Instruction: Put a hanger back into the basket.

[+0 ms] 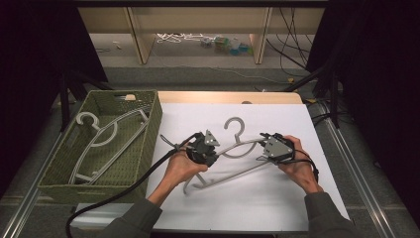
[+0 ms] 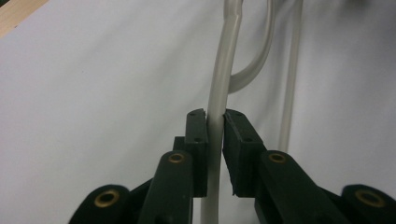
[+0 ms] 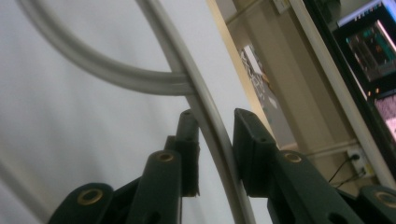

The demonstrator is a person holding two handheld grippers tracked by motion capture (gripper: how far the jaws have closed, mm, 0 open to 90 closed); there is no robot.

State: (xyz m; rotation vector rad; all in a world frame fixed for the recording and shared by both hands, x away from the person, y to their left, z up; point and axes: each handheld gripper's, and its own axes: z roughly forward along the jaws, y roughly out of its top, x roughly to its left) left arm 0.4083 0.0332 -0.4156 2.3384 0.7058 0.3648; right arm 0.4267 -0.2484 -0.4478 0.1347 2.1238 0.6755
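We hold the pale grey plastic clothes hanger (image 1: 233,161) at 2 places: the left hand-held gripper (image 1: 210,148) is clamped on its left arm, and the right hand-held gripper (image 1: 263,147), its jaws narrow around the right arm, has a small gap showing beside the rod in the right gripper view. The hanger's long axis runs across us, hook pointing away. The green woven basket (image 1: 151,144), already holding similar hangers (image 1: 106,141), lies to the left, nearer our left hand. Beneath is a white tabletop (image 1: 277,198); beyond, a dim room with cables on the floor.
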